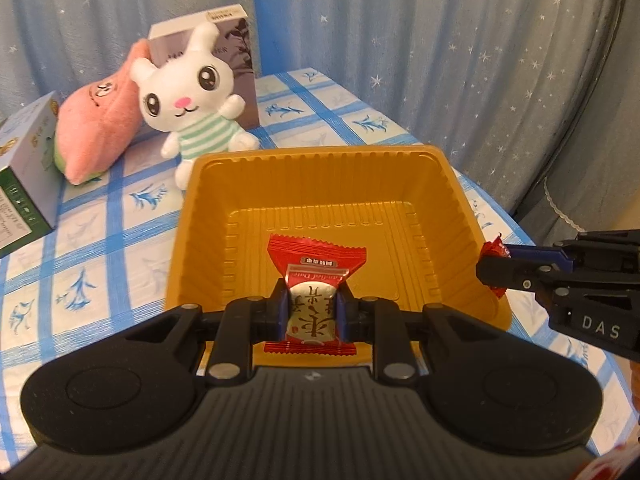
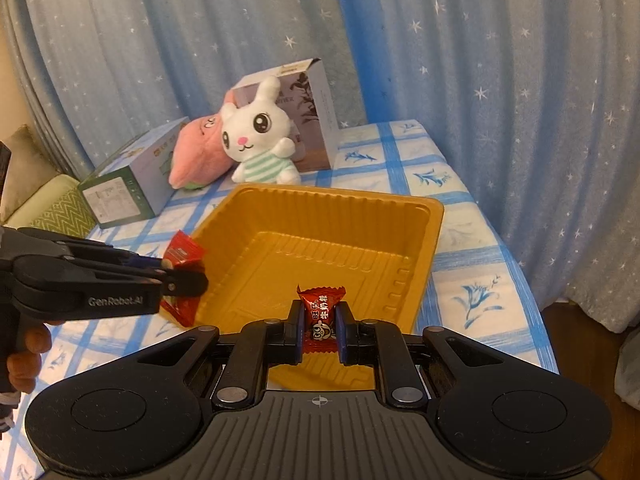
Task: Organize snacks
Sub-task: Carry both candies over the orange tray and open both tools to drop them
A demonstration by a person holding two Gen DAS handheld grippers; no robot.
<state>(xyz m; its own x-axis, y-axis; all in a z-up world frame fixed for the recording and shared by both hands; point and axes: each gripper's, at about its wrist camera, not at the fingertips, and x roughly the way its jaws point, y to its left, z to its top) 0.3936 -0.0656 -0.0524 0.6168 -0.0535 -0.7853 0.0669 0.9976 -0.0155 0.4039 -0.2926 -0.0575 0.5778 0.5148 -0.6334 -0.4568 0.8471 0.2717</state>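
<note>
A gold plastic tray (image 1: 320,172) sits on the blue checked tablecloth; it also shows in the right wrist view (image 2: 424,248). My left gripper (image 1: 312,308) is shut on a red and white snack packet (image 1: 314,280), held over the tray's near edge. In the right wrist view the left gripper (image 2: 184,276) holds that packet (image 2: 182,252) at the tray's left rim. My right gripper (image 2: 320,320) is shut on a small red candy (image 2: 321,312) over the tray's near edge. In the left wrist view the right gripper (image 1: 496,268) is at the tray's right rim with the candy (image 1: 496,249).
A white plush rabbit (image 1: 192,100), a pink plush (image 1: 100,128) and a grey box (image 1: 236,52) stand behind the tray. A green and white box (image 1: 24,168) lies at far left. Star-print curtains hang behind. The table's right edge (image 2: 532,292) is close to the tray.
</note>
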